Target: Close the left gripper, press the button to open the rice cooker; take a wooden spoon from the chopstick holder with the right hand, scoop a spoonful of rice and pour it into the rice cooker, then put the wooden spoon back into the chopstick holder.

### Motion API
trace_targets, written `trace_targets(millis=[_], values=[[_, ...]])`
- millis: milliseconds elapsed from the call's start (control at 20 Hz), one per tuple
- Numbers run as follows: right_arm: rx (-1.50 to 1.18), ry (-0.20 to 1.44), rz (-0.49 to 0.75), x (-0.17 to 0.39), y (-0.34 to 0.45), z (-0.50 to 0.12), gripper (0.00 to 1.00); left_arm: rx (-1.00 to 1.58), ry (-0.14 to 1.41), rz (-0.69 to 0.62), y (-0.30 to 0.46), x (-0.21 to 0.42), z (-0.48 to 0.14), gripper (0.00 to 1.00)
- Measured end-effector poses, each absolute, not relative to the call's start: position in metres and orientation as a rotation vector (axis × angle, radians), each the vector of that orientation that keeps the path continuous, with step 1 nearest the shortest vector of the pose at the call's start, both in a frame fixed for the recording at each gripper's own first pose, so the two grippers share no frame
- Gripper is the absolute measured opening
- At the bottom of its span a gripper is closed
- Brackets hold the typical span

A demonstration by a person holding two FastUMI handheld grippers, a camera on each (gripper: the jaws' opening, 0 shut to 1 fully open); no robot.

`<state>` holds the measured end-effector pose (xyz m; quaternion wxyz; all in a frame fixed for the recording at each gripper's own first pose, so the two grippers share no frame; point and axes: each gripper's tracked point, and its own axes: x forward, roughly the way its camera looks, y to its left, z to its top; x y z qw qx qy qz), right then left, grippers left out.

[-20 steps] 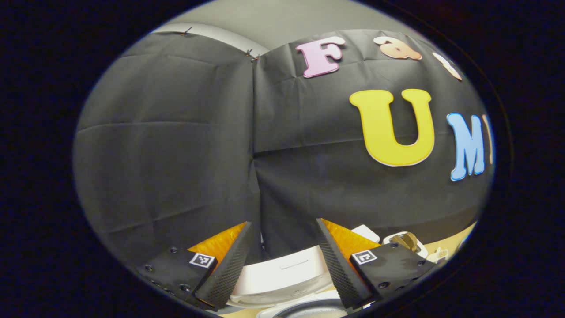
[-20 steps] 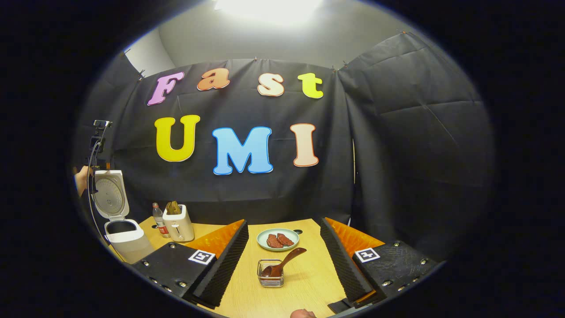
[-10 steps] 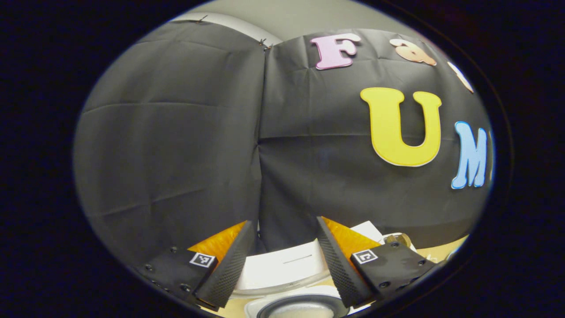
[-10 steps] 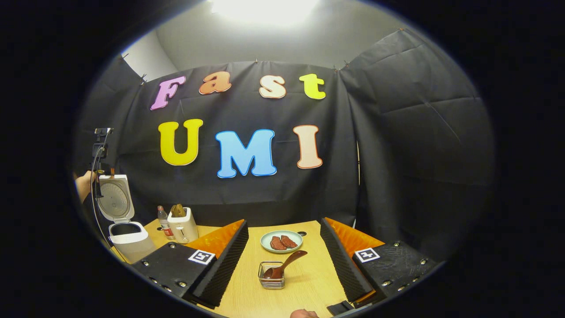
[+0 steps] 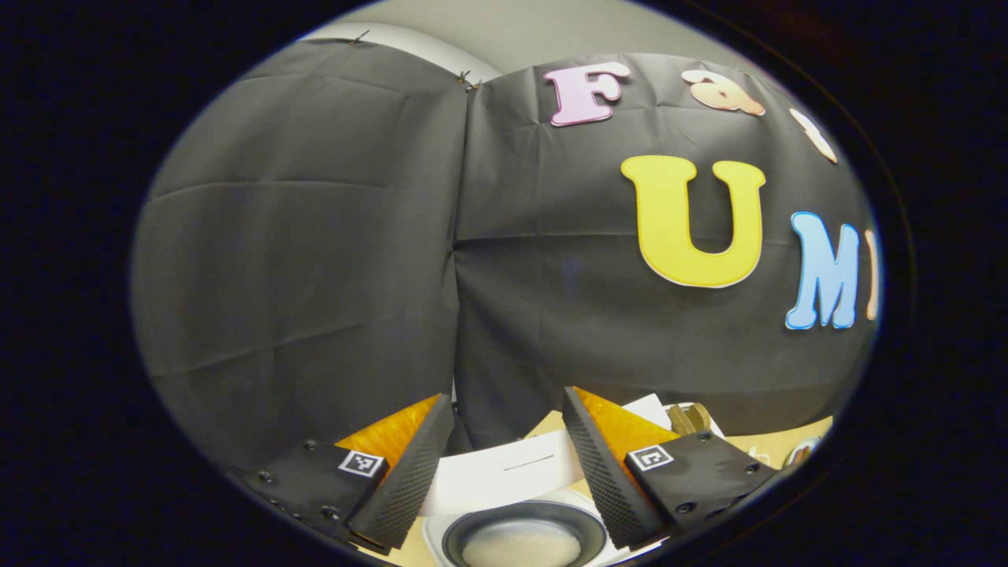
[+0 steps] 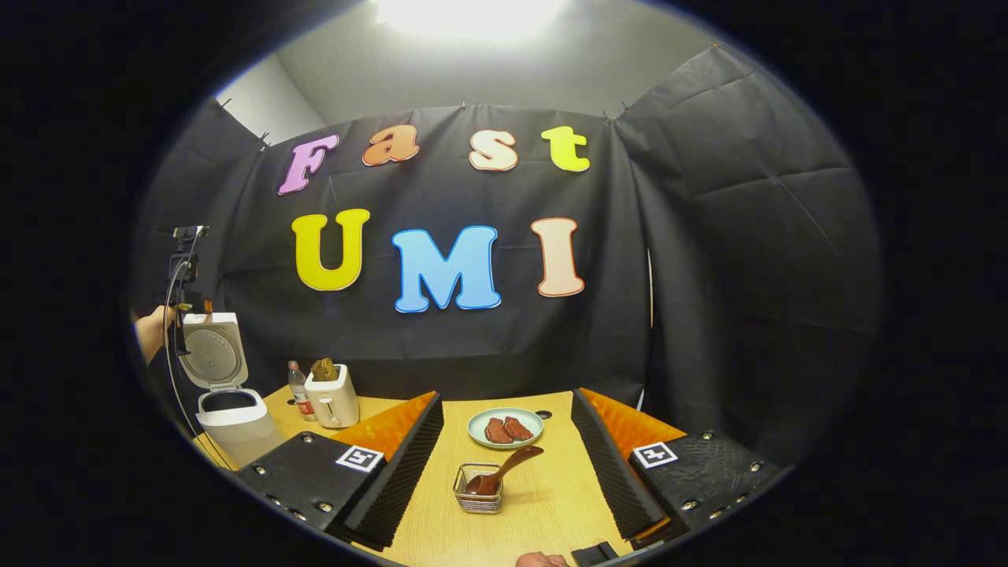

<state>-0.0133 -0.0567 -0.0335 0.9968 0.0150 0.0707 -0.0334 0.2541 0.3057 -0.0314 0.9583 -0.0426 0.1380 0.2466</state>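
Rice cooker (image 6: 228, 409) at the lower left of the right gripper view, lid already up, so button step judged done. In the left gripper view, open pot (image 5: 524, 539) at the bottom centre with something pale inside, directly beneath the left gripper (image 5: 508, 465), whose fingers stand spread with nothing between them. Right gripper (image 6: 504, 465) also spread wide and empty, at the bottom of the right gripper view. Wooden spoon (image 6: 504, 468) straight ahead in the gap between its fingers, a little beyond the tips, bowl down inside the wire chopstick holder (image 6: 478, 498) on the table (image 6: 535, 504). Handle leaning from lower left up toward the upper right of the frame, free end pointing at the plate (image 6: 505, 428) behind. Right gripper clearly nearer than the left. Next move, as a judgement: forward and down, then pinching across the tilted handle above the holder rim.
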Motion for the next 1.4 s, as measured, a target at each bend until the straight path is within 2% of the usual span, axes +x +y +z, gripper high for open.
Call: trace_targets(millis=[400,700,1400], values=[[0.008,0.176,-0.024,-0.009,-0.063,-0.043,0.99,-0.116,0.312,0.472,0.265,0.222,-0.052,0.96],[-0.006,0.180,0.011,-0.005,-0.068,-0.048,0.99,-0.155,0.419,0.424,0.225,0.197,-0.111,0.98],[0.013,0.202,0.037,-0.003,-0.084,-0.057,0.99,-0.126,0.532,0.390,0.175,0.155,-0.184,0.96]])
